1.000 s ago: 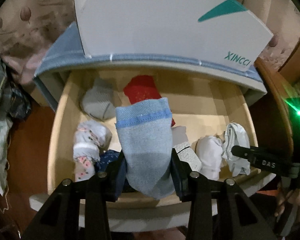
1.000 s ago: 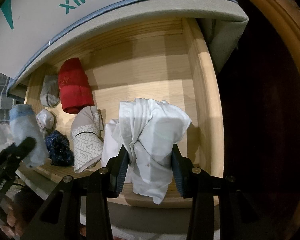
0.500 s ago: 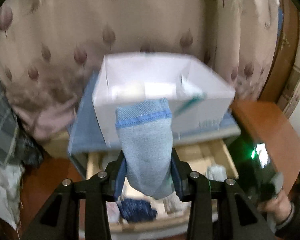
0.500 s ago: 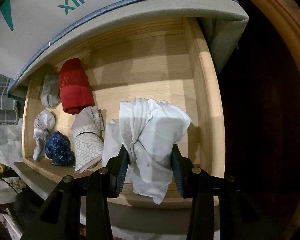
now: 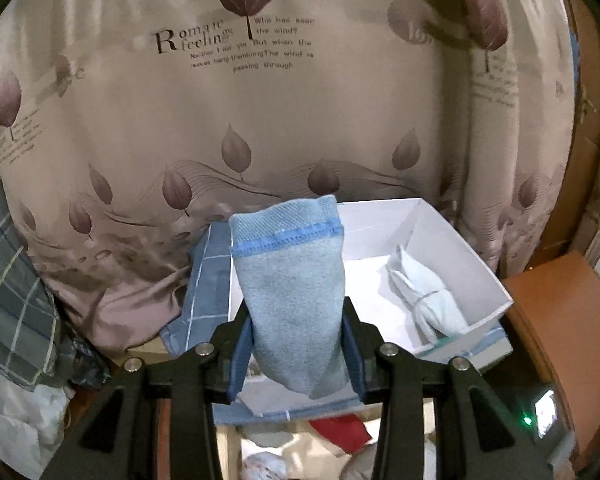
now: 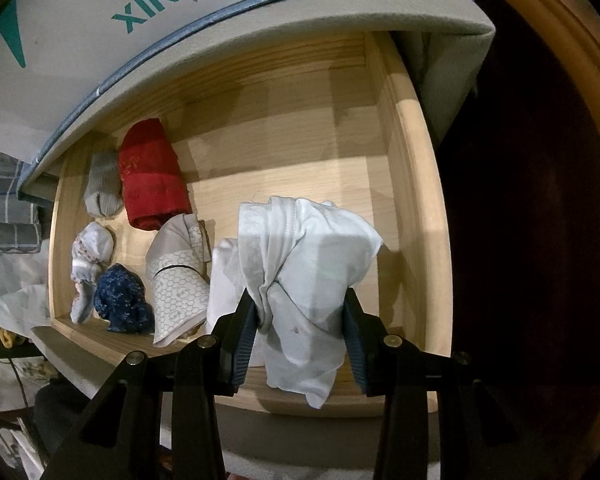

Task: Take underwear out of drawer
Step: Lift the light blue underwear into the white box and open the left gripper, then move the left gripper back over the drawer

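Observation:
In the left wrist view my left gripper [image 5: 296, 354] is shut on a rolled blue-grey underwear [image 5: 290, 292] with a blue band, held up in front of a white shoe box [image 5: 480, 276]. A pale rolled garment [image 5: 424, 300] lies inside that box. In the right wrist view my right gripper [image 6: 300, 340] is shut on a white rolled underwear [image 6: 308, 276] above the front right of the open wooden drawer [image 6: 404, 208]. Red [image 6: 152, 176], grey [image 6: 102, 184], navy [image 6: 122, 298], patterned [image 6: 178, 276] and floral [image 6: 90, 252] rolls lie at the drawer's left.
The shoe box stands on a blue checked cloth [image 5: 204, 280] on the cabinet top above the drawer. A leaf-printed curtain [image 5: 260, 120] hangs behind it. Checked fabric [image 5: 8, 280] is piled at the left. A brown wooden piece [image 5: 556, 312] stands to the right.
My left gripper has risen from the drawer with the blue-grey underwear, up to the shoe box on top. The right gripper has stayed still, holding the white underwear.

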`<state>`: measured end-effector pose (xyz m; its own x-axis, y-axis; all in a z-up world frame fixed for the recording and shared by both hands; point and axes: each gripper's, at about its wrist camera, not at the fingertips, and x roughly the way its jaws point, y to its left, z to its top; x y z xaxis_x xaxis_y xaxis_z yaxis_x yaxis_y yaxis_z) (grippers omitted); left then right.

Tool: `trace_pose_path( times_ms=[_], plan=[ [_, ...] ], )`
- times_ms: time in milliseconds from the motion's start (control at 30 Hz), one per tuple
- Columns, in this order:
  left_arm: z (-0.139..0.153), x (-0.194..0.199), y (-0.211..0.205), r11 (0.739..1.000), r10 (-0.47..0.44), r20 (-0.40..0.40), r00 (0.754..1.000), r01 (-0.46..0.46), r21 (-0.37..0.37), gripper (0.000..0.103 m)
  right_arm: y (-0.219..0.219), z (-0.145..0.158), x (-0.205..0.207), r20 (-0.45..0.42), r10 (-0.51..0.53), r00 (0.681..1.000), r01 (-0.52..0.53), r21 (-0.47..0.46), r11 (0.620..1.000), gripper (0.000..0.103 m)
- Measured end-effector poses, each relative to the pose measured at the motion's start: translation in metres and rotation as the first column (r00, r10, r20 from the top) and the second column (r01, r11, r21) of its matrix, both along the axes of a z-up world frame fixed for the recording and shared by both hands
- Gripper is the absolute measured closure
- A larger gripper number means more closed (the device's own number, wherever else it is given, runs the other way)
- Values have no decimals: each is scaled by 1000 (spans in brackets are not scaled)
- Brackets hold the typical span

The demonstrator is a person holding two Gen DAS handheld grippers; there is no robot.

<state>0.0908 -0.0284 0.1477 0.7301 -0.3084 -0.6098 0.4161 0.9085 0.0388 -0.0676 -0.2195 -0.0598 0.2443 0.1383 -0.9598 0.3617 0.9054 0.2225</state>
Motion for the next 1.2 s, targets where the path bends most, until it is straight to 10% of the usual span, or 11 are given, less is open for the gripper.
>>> trace_pose_path(
  times_ms=[333, 733, 1200],
  plan=[
    [-42, 48, -25, 994, 16, -154, 988, 0, 106, 62, -3, -1, 0, 0, -3, 1000, 3, 12, 1000, 65],
    [-63, 54, -30, 982, 53, -162, 985, -22, 188, 56, -3, -1, 0, 2, -14, 1000, 14, 25, 1000, 65],
    [-49, 43, 2, 999, 41, -234, 971, -33, 35, 48, -3, -1, 1, 9, -9, 1000, 9, 21, 1000, 65]
  ],
)
